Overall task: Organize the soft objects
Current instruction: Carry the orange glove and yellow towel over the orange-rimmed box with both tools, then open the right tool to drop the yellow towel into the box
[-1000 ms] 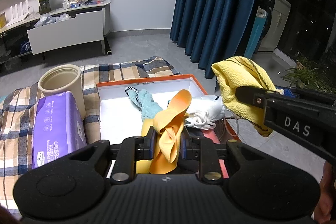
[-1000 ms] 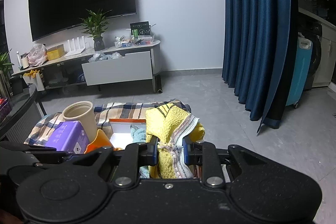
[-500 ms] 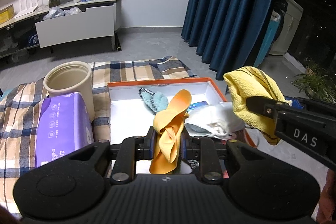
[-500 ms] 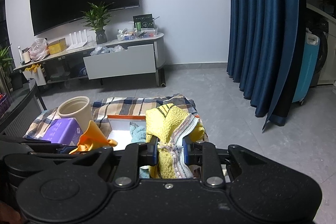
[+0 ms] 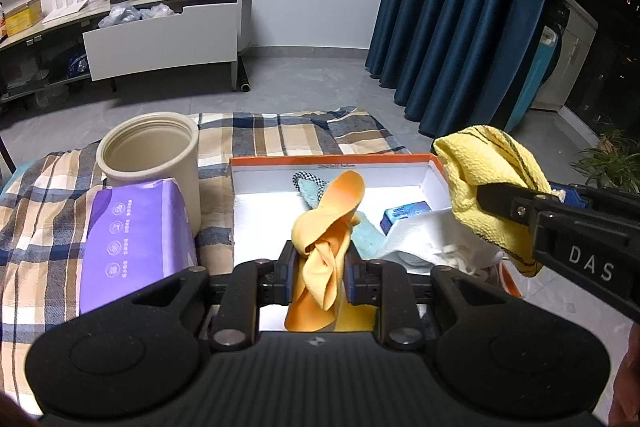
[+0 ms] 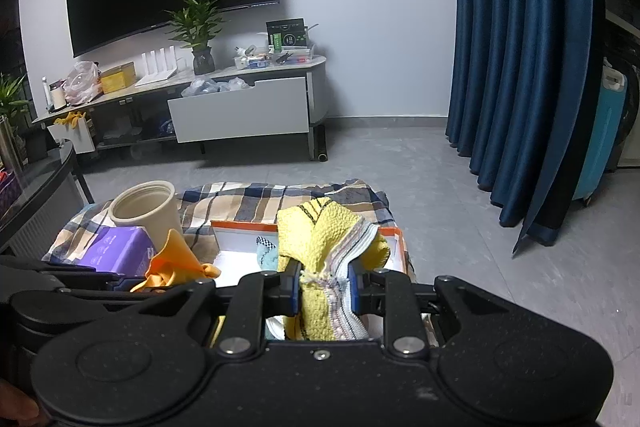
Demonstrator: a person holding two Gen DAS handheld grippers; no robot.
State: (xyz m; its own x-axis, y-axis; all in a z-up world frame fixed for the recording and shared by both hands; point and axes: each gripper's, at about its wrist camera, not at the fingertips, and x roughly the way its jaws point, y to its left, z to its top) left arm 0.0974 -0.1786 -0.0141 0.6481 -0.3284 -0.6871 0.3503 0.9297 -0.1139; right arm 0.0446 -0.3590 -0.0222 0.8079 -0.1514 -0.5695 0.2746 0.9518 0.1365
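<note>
My left gripper (image 5: 319, 269) is shut on an orange cloth (image 5: 328, 227) and holds it above the orange-rimmed white box (image 5: 332, 159). My right gripper (image 6: 324, 281) is shut on a yellow striped towel (image 6: 324, 239), held over the box's right side; the towel also shows in the left wrist view (image 5: 488, 183). In the box lie a teal cloth (image 5: 310, 189), a white cloth (image 5: 424, 239) and a small blue packet (image 5: 406, 213). The orange cloth also shows in the right wrist view (image 6: 176, 259).
A beige open jar (image 5: 150, 147) and a purple tissue pack (image 5: 134, 235) stand left of the box on a plaid blanket (image 5: 280, 131). A TV stand (image 6: 240, 107) is at the far wall, blue curtains (image 6: 520, 47) at the right.
Both grippers have risen and drawn back with their cloths, so the box looks lower and farther off. The white cloth in the box has shifted.
</note>
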